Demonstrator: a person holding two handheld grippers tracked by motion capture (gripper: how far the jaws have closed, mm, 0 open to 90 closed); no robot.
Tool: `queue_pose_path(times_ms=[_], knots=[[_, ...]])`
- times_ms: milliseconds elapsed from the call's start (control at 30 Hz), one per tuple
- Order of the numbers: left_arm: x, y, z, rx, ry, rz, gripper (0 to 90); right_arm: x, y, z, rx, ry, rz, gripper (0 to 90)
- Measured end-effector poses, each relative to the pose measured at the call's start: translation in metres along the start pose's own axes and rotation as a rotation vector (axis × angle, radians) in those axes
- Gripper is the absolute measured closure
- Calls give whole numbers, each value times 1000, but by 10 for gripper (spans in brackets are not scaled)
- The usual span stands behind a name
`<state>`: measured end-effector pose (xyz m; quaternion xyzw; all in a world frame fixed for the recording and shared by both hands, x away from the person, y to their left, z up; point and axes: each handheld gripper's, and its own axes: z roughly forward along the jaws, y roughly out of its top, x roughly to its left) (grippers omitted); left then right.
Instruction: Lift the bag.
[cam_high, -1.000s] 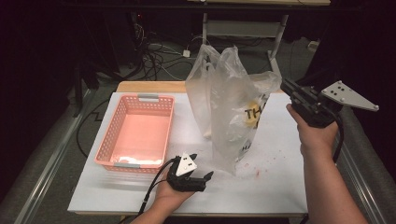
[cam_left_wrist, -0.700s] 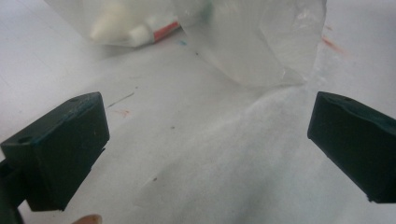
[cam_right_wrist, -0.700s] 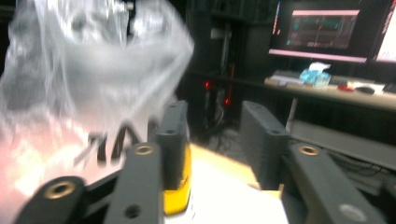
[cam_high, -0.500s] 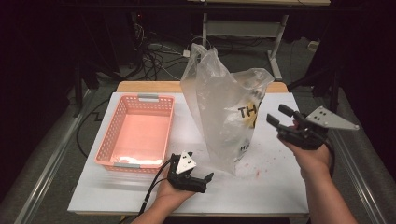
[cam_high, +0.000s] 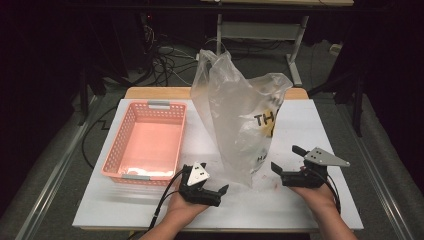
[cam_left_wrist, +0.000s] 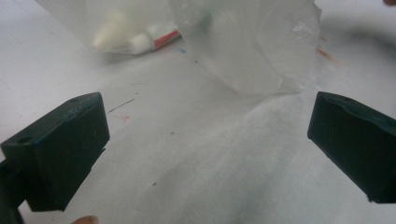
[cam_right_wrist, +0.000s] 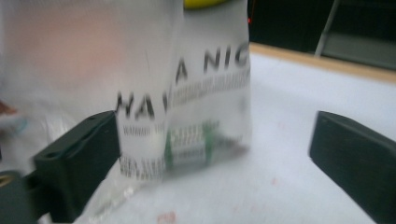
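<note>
Standing upright on the white table, the clear plastic bag keeps its long axis vertical, its open, crumpled mouth pointing up and leaning a little toward the far left corner. It sits near the table's middle, just right of the pink basket, with black lettering on its right face. Through the film low down, a white tube with a red band lies on its side, and a small green-labelled item rests at the bottom.

The left gripper lies low at the near edge, jaws spread wide with nothing between them, aimed at the bag's foot. The right gripper sits low to the bag's right, jaws wide apart and clear of the plastic.

Compared with a second earlier, the right hand has dropped from high beside the bag's top to table level; its jaws have just been opening, with nothing between them. The bag now stands unsupported and taller, and the left gripper has kept its place.
</note>
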<state>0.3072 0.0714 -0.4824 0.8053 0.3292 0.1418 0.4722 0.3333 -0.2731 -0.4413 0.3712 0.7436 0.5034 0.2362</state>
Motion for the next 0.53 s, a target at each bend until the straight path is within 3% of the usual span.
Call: queue_pose_path(times_ms=[233,533], knots=[[0,-1,-1,-2,5,15,0,8,-31,-3,81,-27,-20,1],[-1,-2,-3,-22,18,8,0,11,-35,-6,50,-23,-27,1]])
